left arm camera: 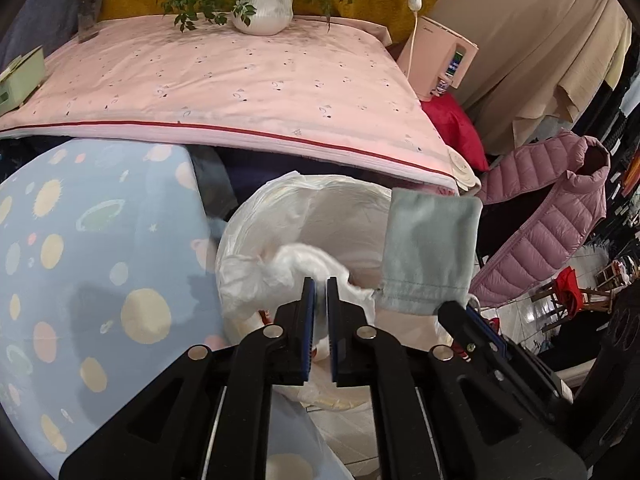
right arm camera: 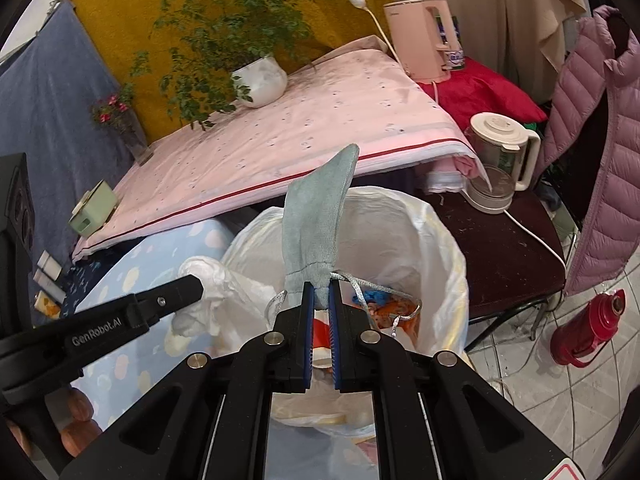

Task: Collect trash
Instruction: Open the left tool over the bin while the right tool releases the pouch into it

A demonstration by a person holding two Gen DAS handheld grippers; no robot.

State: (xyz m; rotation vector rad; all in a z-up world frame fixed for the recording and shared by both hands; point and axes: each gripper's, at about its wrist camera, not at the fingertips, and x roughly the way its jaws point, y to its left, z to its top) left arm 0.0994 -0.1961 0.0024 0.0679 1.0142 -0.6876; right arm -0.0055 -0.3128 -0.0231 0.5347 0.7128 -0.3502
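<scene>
A white plastic trash bag lines a bin in front of the pink-covered table; it also shows in the right wrist view. My left gripper is shut on the bag's near rim, holding it open; it shows in the right wrist view at the left. My right gripper is shut on the neck of a pale grey-green drawstring pouch, holding it over the bag's mouth. The pouch hangs at the bag's right edge in the left wrist view. Colourful trash lies inside the bag.
A pink-covered table with a potted plant stands behind the bin. A blue patterned cloth lies to the left. A dark stool with a blender is to the right, with a purple jacket and a red flask.
</scene>
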